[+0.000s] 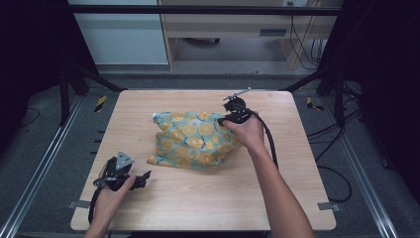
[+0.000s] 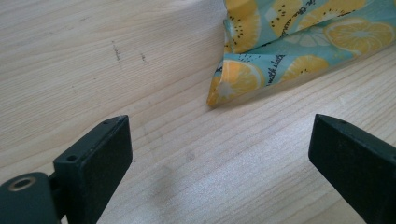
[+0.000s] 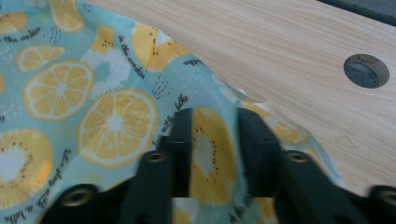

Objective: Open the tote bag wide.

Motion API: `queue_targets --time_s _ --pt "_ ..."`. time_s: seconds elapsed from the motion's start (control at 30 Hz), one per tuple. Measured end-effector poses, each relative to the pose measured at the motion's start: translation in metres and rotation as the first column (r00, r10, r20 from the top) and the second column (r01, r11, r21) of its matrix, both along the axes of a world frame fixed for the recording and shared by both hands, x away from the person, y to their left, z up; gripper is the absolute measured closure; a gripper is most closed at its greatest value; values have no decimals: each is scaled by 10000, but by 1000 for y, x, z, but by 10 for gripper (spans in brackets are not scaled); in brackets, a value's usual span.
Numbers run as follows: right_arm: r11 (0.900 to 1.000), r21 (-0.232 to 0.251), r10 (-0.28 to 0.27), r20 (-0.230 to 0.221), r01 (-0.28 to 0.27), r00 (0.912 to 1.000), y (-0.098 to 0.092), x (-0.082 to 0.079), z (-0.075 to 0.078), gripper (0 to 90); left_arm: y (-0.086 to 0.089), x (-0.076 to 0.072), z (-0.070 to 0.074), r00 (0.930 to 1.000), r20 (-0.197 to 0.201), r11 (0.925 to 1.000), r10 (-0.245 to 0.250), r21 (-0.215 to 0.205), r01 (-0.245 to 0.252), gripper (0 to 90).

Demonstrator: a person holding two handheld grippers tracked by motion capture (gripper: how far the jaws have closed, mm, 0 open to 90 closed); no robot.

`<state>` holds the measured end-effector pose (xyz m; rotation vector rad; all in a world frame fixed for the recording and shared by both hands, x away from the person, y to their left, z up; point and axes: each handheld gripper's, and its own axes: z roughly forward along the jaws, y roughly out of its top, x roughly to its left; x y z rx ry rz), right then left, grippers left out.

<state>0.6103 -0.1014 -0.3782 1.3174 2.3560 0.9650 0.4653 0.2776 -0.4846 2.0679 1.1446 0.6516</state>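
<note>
My right gripper [image 3: 212, 154] has its fingers pinched on a fold of the lemon-print cloth [image 1: 195, 139] at its far edge. My left gripper [image 2: 219, 154] rests on the worktop [image 1: 208, 198], fingers spread wide, the cloth's corner just ahead of them.

The fruit-print cloth [image 3: 93, 93] bears small script, partly legible: "in the sunshine" and "with a little".

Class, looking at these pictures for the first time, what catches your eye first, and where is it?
A teal cloth printed with orange slices lies crumpled mid-table. The right gripper pinches a fold at its far right edge. The left gripper waits open over bare wood near the cloth's near-left corner.
</note>
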Motion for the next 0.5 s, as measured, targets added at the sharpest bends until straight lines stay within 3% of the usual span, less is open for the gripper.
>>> queue_targets --time_s 0.03,0.07,0.17,0.33,0.37,0.43,0.47,0.5 --pt "9999 -33 112 -16 -112 9999 0 -1 0 775 0 0 0 10000 0 10000 0 0 0 60" --pt "9999 -33 112 -16 -112 9999 0 -1 0 775 0 0 0 10000 -20 10000 -4 18 4 60" --pt "9992 46 386 -13 -386 9993 1 -3 1 898 1 1 0 10000 -29 10000 25 10 -25 60" --pt "9977 212 636 227 -641 9977 2 -9 6 900 2 0 1 10000 29 10000 47 3 -47 60" --pt "9967 406 681 537 -704 9962 1 -14 11 900 2 0 1 10000 33 10000 69 -24 -69 60" --pt "9958 479 742 715 -778 9947 1 -16 14 900 2 0 1 10000 35 10000 80 -40 -79 60" --pt "9925 746 880 1110 -966 9899 1 -26 21 900 2 0 1 10000 45 9999 88 -59 -88 60" --pt "9925 746 880 1110 -966 9899 1 -26 21 900 2 0 1 10000 45 9999 88 -59 -88 61"
